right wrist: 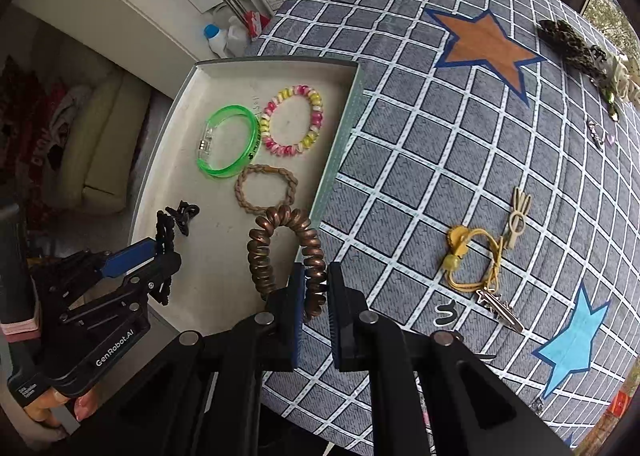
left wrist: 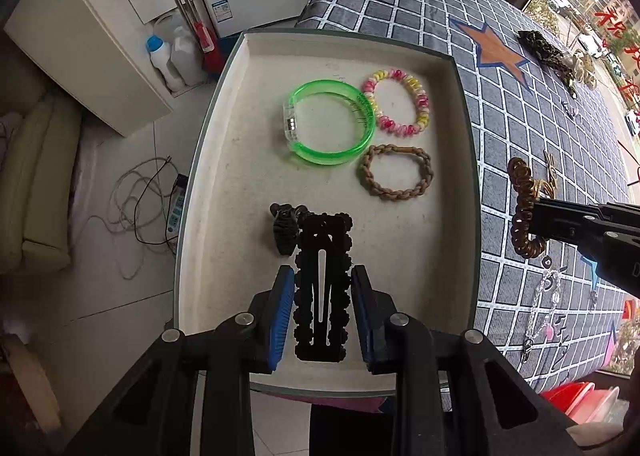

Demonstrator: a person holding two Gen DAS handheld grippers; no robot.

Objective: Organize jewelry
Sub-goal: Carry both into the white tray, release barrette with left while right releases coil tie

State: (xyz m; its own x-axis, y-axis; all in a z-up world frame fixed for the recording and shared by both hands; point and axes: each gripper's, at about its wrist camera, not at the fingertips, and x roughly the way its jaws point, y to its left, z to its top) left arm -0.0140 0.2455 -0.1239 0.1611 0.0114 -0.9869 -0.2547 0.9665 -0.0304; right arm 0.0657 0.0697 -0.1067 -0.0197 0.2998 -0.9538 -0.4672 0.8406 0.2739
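Both hands carry something toward the white tray [left wrist: 224, 143] that sits at the left edge of the checked table [right wrist: 440, 159]. The left hand-held gripper [left wrist: 322, 304] is clamped on a black scalloped snap hair clip [left wrist: 322, 284], blue pads pressing its two long sides. The clip's long axis runs along the fingers, pointing away from the wrist, and it hangs over the near part of the tray floor, just right of a small dark claw clip [left wrist: 285, 230] already lying there. So this gripper has its load straight below and ahead of it, with bare tray floor underneath; the drop looks to turn only on lowering and opening.

The right hand-held gripper [right wrist: 316, 308] is closed tight on one end of a copper spiral hair tie [right wrist: 280, 248]. The coil arches up and to the left from the pads, its free end over the tray's near right corner while the pinched end is above the tray's right wall [right wrist: 344, 123]. This gripper is the farther from a clear spot and probably needs to travel left.

In the far half of the tray lie a green bangle [left wrist: 332, 121], a pink-and-yellow spiral tie [left wrist: 396, 101] touching it, and a tan braided bracelet [left wrist: 394, 171] just nearer. A yellow hair tie [right wrist: 472, 256] and other pieces remain out on the table.
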